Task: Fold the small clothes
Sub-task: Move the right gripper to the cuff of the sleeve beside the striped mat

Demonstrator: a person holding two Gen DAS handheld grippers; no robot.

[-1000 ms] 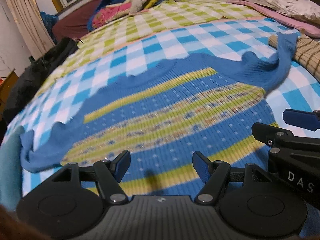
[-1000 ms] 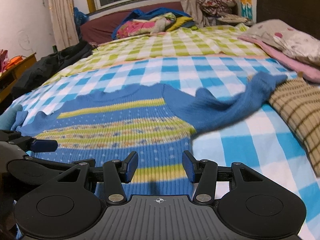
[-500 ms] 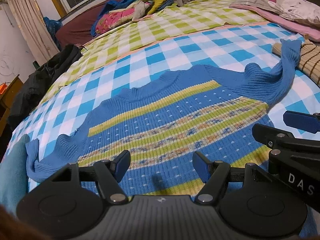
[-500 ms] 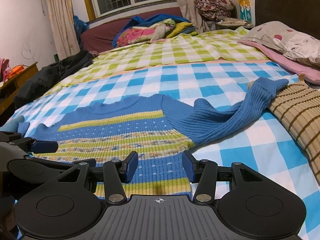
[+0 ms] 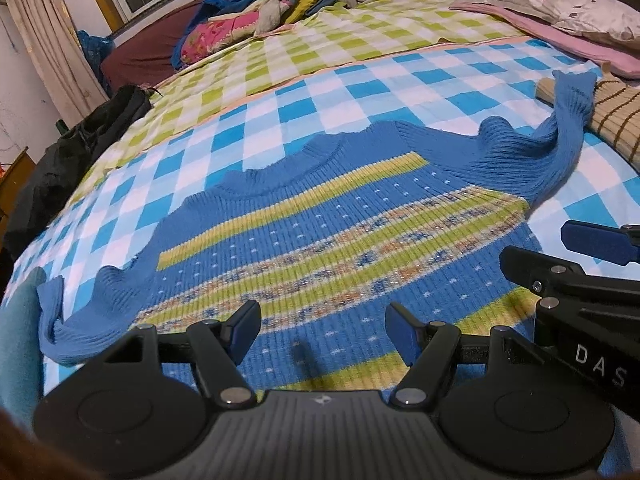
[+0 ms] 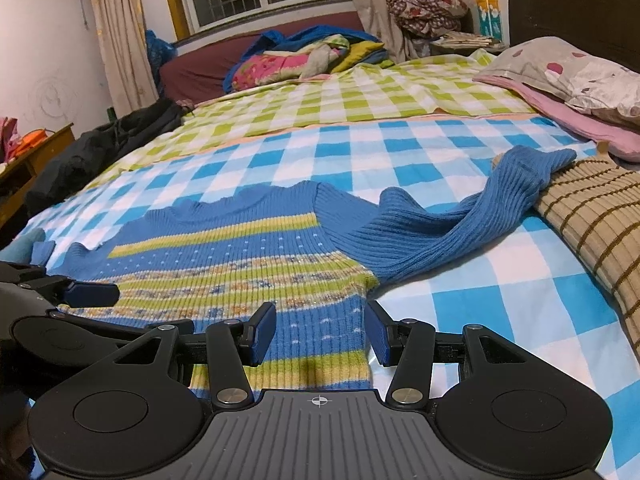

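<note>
Sweater (image 5: 320, 248) now spread flat, front up, on the near blue-checked part of the bed (image 5: 360, 92), sharper and lying further off than a second ago, right sleeve (image 6: 460, 232) rumpled towards the striped cloth (image 6: 592, 216): laid out, ready for a first fold. Left tongs (image 5: 320, 330) and right tongs (image 6: 320, 330) both gaping, empty, just above the hem. Hem's near edge hidden behind the tongs; left cuff bunched, hard to make out.

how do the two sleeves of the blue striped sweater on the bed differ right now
The right blue ribbed sleeve stretches outward, its cuff resting on the tan striped knit garment. The left blue ribbed sleeve bends back near the hem and lies on the blue checked bedsheet only. Both are plain blue rib and unfolded; neither gripper holds them.
</note>
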